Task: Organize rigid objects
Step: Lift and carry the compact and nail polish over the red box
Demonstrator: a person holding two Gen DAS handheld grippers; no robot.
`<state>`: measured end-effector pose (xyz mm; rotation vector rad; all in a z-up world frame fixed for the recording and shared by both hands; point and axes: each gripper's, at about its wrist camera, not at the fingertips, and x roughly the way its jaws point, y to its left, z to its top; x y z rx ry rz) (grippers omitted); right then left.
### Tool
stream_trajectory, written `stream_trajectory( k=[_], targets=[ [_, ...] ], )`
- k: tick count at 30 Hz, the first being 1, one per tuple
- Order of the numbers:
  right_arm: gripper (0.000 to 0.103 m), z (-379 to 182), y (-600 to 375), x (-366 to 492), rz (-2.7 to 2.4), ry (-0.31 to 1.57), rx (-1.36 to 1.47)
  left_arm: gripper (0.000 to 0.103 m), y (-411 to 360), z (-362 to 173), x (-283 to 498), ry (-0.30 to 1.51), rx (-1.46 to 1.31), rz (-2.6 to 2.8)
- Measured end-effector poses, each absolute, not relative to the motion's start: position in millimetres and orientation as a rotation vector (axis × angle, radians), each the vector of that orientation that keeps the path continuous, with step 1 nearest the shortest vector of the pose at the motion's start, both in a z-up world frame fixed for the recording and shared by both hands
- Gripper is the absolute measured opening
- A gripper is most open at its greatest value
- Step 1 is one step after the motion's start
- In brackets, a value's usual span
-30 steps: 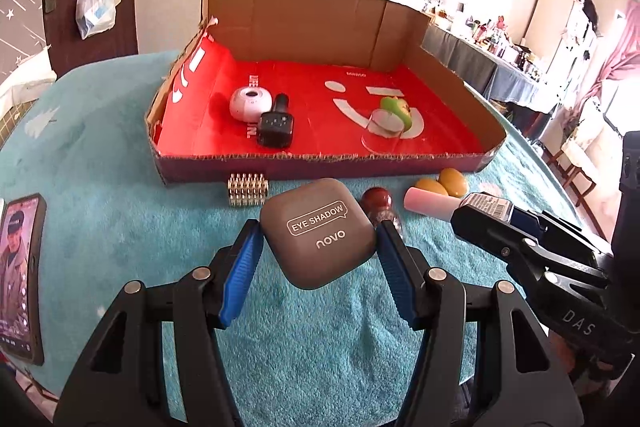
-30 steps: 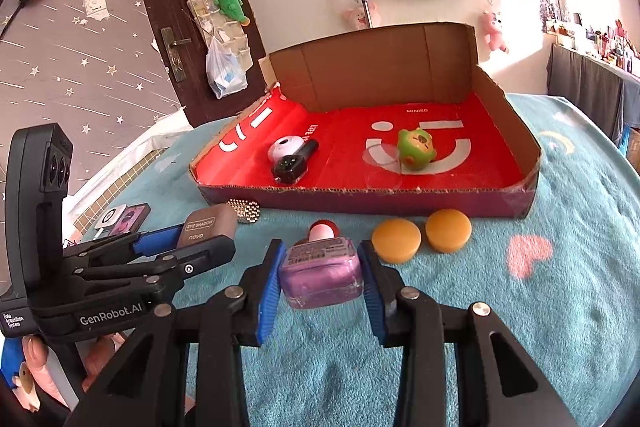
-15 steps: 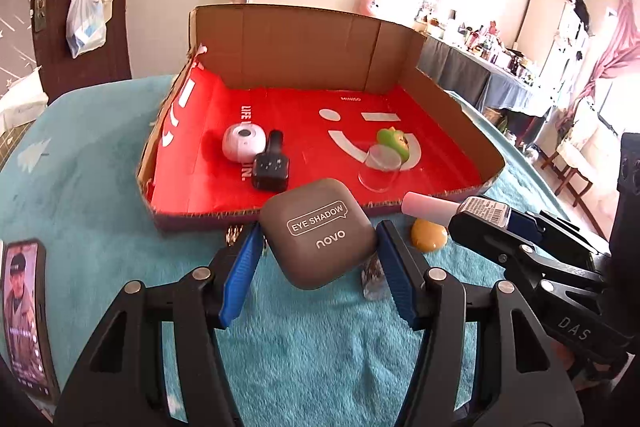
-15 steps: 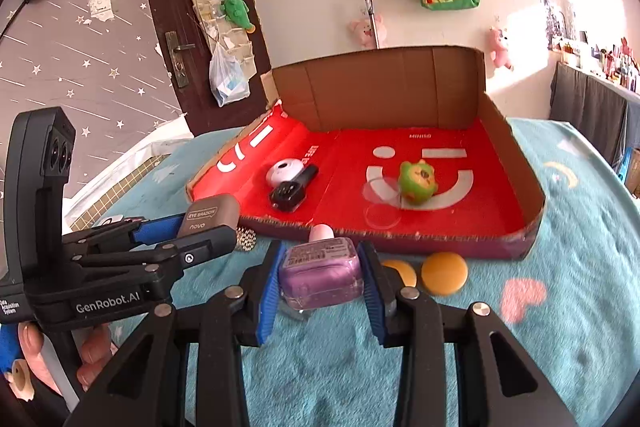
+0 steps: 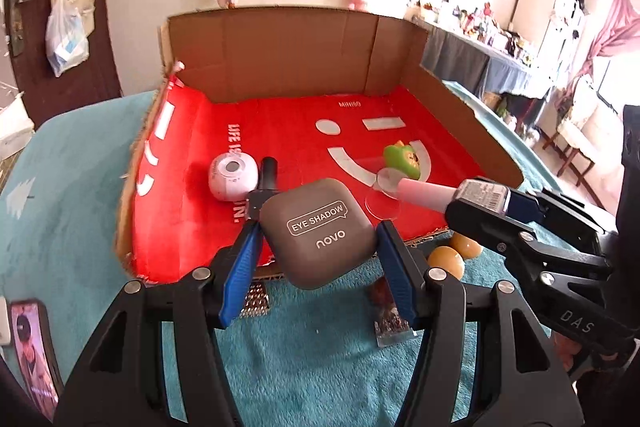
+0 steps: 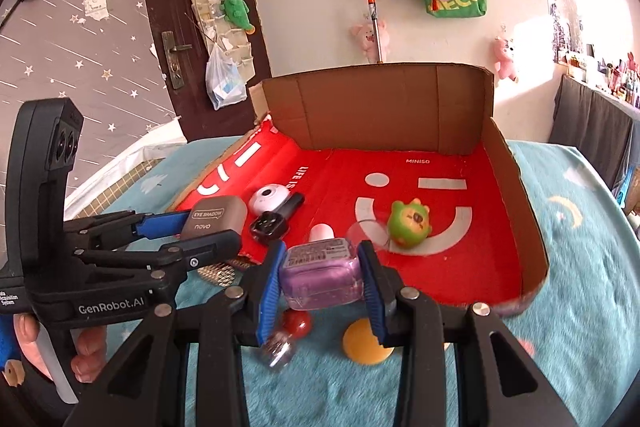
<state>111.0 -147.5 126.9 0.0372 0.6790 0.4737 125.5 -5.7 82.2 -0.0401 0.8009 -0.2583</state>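
Observation:
My left gripper (image 5: 318, 239) is shut on a grey eye shadow case (image 5: 316, 231), held just over the front wall of the red cardboard box (image 5: 280, 131). In the right wrist view the same case (image 6: 214, 217) shows at the left, in the left gripper (image 6: 204, 227). My right gripper (image 6: 322, 273) is shut on a purple nail polish bottle (image 6: 320, 273) with a pale pink cap, also at the box's front edge; the left wrist view shows that gripper (image 5: 484, 205) from the side. Inside the box (image 6: 440, 211) lie a white round item (image 5: 233, 177), a black bottle (image 6: 276, 221) and a green toy (image 6: 410, 223).
On the teal cloth (image 5: 312, 367) before the box lie two orange discs (image 5: 446, 259), a metal bead block (image 5: 255, 301) and a red-capped bottle (image 6: 286, 337). A phone (image 5: 30, 343) lies at the left. A person's hand (image 6: 60, 343) holds the left gripper.
Both grippers have moved forward toward the box, each still carrying its item; they now hang at the box's front wall, and the discs and beads have slid beneath them in view.

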Motion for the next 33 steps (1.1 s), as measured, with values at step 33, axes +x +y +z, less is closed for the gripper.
stream_trajectory(
  k=[33],
  targets=[
    [0.038,76,-132,172,0.431,0.867,-0.044,0.047,1,37,197,0.98,-0.107,-0.326]
  ],
)
